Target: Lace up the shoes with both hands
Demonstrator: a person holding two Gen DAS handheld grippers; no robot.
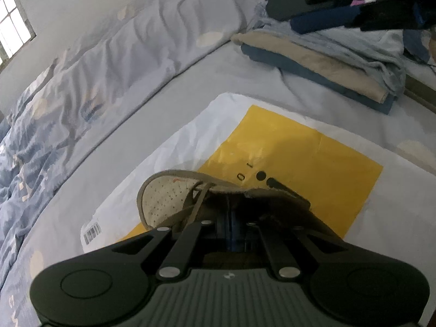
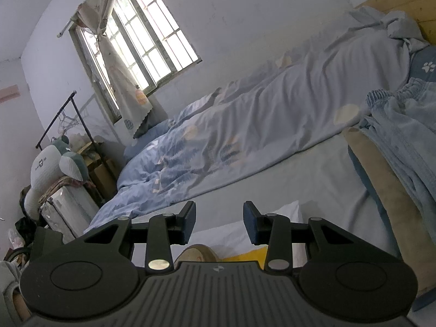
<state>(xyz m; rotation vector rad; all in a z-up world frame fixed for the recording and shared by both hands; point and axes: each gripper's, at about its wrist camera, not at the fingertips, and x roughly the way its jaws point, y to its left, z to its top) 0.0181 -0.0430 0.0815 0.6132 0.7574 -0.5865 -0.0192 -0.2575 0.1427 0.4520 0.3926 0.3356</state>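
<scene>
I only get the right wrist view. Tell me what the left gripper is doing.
Observer: The left gripper is shut, down at the shoe's opening; a lace runs toward it.
Operator: Say what the shoe sits on.
Observer: A white bag with a yellow panel and a barcode label.
Operator: Place my gripper.
Observer: The right gripper shows top right in the left wrist view, by the folded clothes.
</scene>
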